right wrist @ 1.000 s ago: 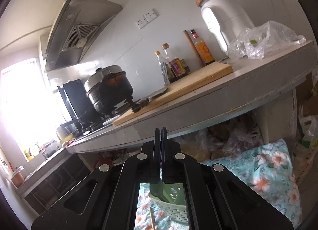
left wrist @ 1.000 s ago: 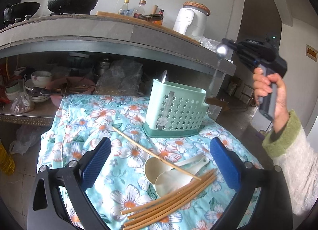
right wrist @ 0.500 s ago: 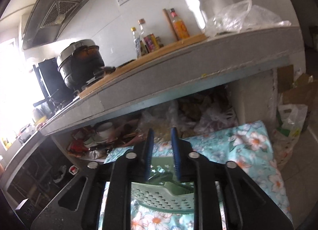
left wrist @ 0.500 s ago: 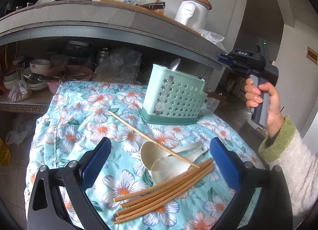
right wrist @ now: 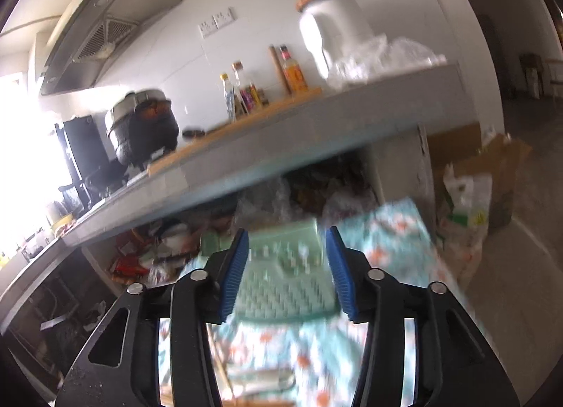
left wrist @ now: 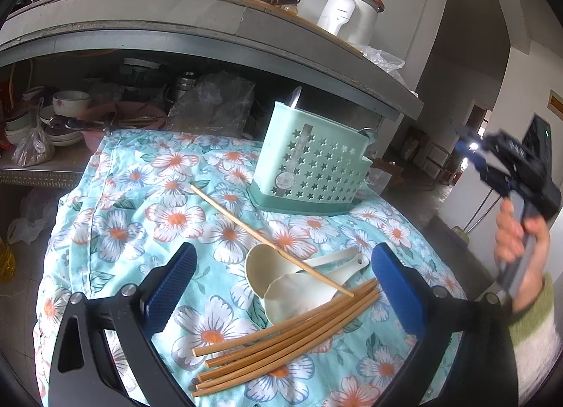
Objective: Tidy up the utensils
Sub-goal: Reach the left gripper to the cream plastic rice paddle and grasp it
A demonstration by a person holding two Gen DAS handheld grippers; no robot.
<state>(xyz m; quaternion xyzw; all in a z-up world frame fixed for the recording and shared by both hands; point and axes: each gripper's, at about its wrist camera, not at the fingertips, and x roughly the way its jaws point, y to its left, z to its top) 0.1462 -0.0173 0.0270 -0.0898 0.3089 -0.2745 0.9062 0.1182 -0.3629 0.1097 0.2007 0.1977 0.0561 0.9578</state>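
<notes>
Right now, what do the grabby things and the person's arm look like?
Each hand-held gripper has black frames with silver bolts and ribbed blue pads: left, right. The person's right hand is bare, with a fuzzy white sleeve cuffed in green.

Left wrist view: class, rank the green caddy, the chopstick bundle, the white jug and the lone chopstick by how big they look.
1. Chopstick bundle, close to the camera
2. Caddy, similar, so unsure
3. Jug, far back
4. Lone chopstick, long but thinnest
</notes>
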